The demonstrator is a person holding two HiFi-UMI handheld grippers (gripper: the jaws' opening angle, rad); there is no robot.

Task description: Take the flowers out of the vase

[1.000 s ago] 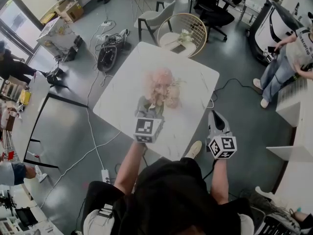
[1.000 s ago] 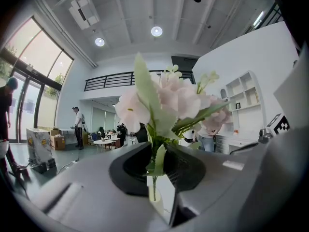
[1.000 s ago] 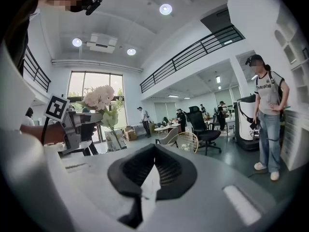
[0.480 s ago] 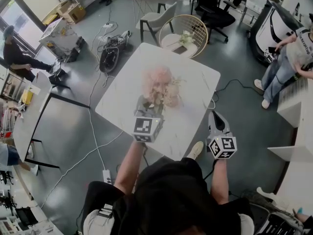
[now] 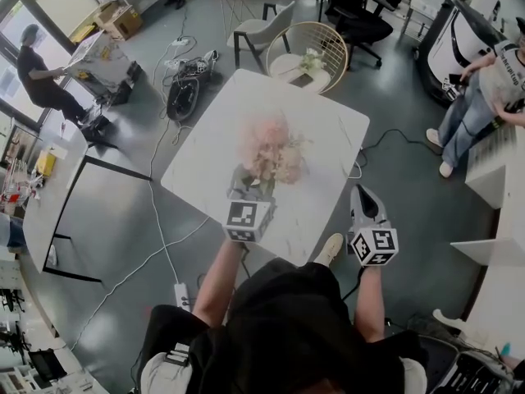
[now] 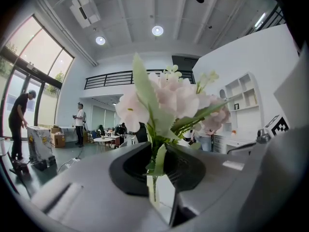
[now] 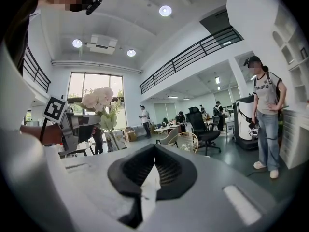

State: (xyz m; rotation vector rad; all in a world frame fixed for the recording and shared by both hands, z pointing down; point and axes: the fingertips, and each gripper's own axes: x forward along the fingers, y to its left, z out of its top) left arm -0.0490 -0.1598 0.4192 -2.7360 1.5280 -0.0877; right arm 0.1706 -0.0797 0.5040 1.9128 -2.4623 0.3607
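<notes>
A bunch of pale pink flowers (image 5: 271, 146) with green leaves stands over the middle of the white table (image 5: 328, 130). My left gripper (image 5: 248, 189) is shut on the stems just below the leaves; in the left gripper view the blooms (image 6: 169, 100) rise right in front of the jaws. In the right gripper view a clear glass vase (image 7: 115, 140) shows under the flowers (image 7: 99, 100), beside the left gripper (image 7: 79, 127). My right gripper (image 5: 365, 199) hangs past the table's right edge, shut, with nothing in it.
A round wire chair (image 5: 308, 52) and a grey chair (image 5: 258, 31) stand behind the table. Cables and a bag (image 5: 184, 89) lie on the floor at the left. A person (image 5: 484, 97) stands at the far right, another by the windows.
The left gripper and the bouquet have drifted a little over the table. The right gripper has kept still. The person at the far left has walked on.
</notes>
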